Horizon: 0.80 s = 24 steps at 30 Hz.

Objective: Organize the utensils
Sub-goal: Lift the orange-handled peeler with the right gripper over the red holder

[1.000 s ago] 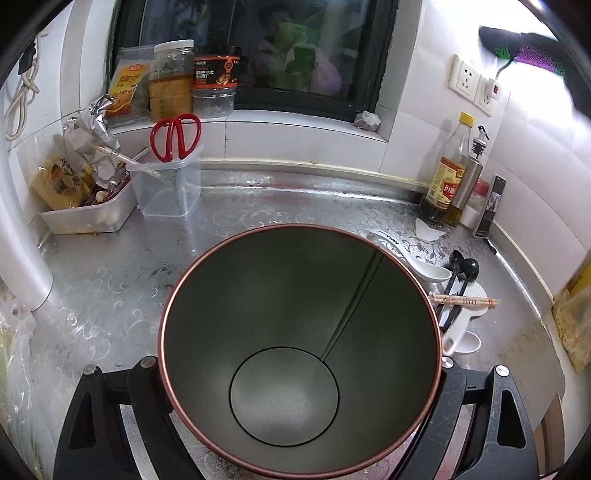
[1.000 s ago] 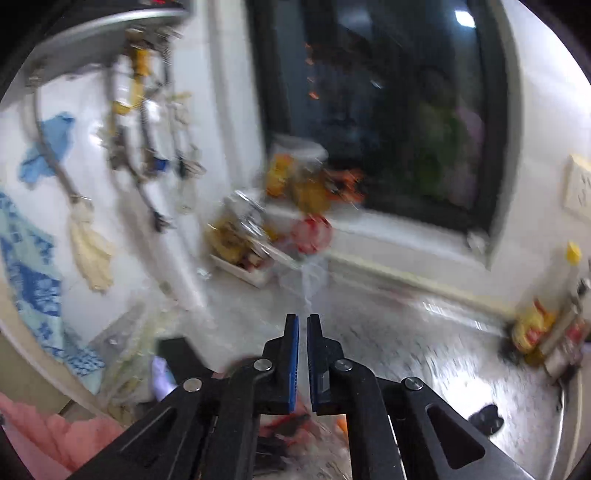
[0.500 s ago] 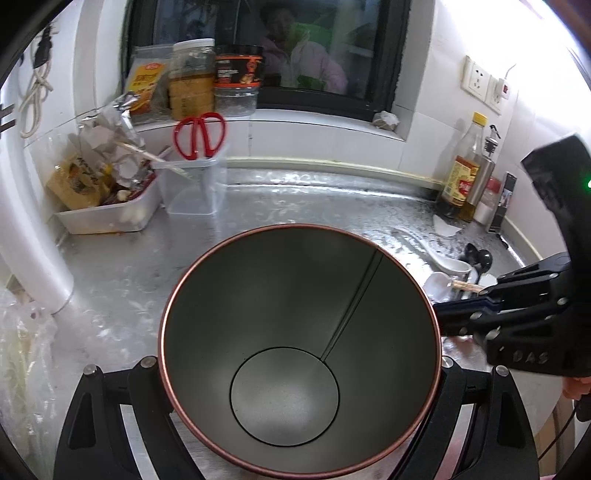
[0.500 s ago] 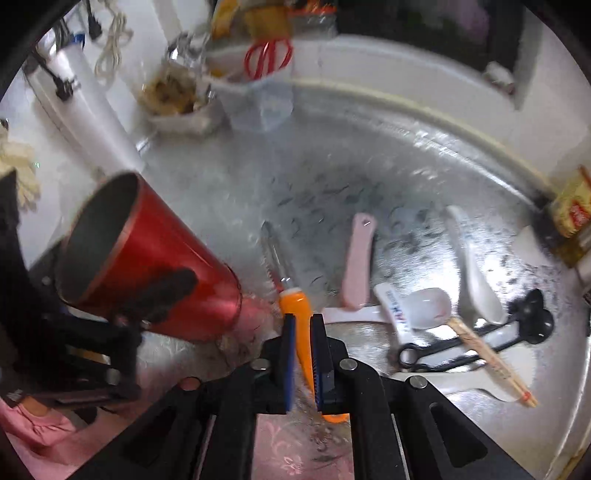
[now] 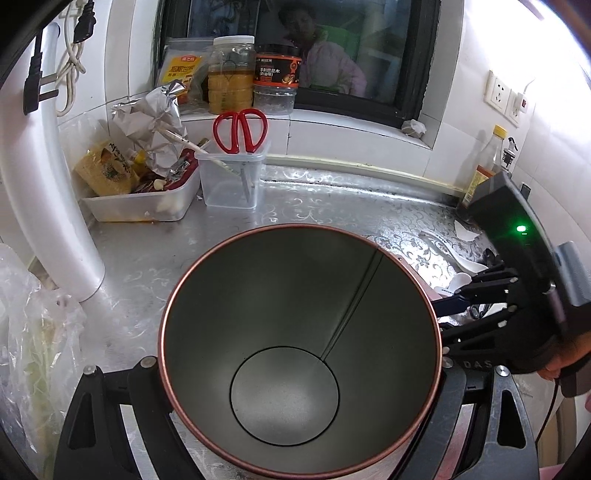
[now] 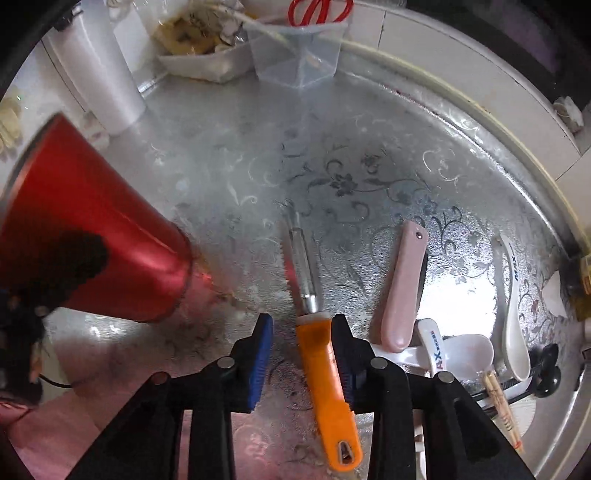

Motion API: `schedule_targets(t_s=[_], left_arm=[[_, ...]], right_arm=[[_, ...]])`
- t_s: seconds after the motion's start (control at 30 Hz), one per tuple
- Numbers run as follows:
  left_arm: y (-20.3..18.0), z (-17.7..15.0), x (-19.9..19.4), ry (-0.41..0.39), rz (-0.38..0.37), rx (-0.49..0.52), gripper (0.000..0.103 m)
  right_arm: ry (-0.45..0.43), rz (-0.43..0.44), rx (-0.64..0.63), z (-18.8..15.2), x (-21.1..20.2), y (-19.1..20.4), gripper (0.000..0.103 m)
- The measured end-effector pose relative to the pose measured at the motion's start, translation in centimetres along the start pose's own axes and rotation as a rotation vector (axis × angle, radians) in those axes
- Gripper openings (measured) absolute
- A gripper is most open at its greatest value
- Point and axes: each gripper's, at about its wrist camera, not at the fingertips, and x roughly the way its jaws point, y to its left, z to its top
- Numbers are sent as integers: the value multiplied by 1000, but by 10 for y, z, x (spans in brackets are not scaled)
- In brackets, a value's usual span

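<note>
Left wrist view: mounted just behind the left gripper (image 5: pixel 301 373), angled down and forward across the patterned metal counter (image 5: pixel 332 206) toward the window (image 5: pixel 332 55). Very near: the red cup (image 5: pixel 301 354) fills the lower frame, mouth toward the lens.

Right wrist view: looks steeply down on the same counter (image 6: pixel 369 166) from close above, along the right gripper (image 6: pixel 302 332), whose fingers frame the orange-handled peeler (image 6: pixel 325 384).

Shared ground: red scissors (image 5: pixel 240 131) (image 6: pixel 319 11) in the clear container, the cup's outside (image 6: pixel 96 240), and the right gripper (image 5: pixel 454 314) at the left view's edge. White spoons (image 6: pixel 511 314) probably appear in both; partly hidden in the left view.
</note>
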Motion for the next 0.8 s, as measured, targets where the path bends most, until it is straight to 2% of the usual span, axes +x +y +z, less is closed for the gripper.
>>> schedule_targets(t_s=[0.3, 0.43, 0.53, 0.57, 0.67, 0.8], left_arm=[[2, -1, -1, -5, -19, 15, 91], [1, -2, -1, -9, -19, 21, 91], [-1, -2, -1, -11, -12, 26, 91], [-2, -3, -1, -11, -10, 28, 91], [-2, -3, -1, -13, -4, 25, 91], [-4, -3, -1, -9, 7, 26, 91]], right_arm=[[59, -4, 21, 13, 28, 0, 38], [47, -6, 33, 9, 34, -5, 38], [42, -12, 49, 7, 36, -7, 33], [39, -12, 48, 8, 36, -8, 29], [29, -3, 60, 3, 33, -11, 28], [-62, 13, 101, -5, 5, -22, 27]])
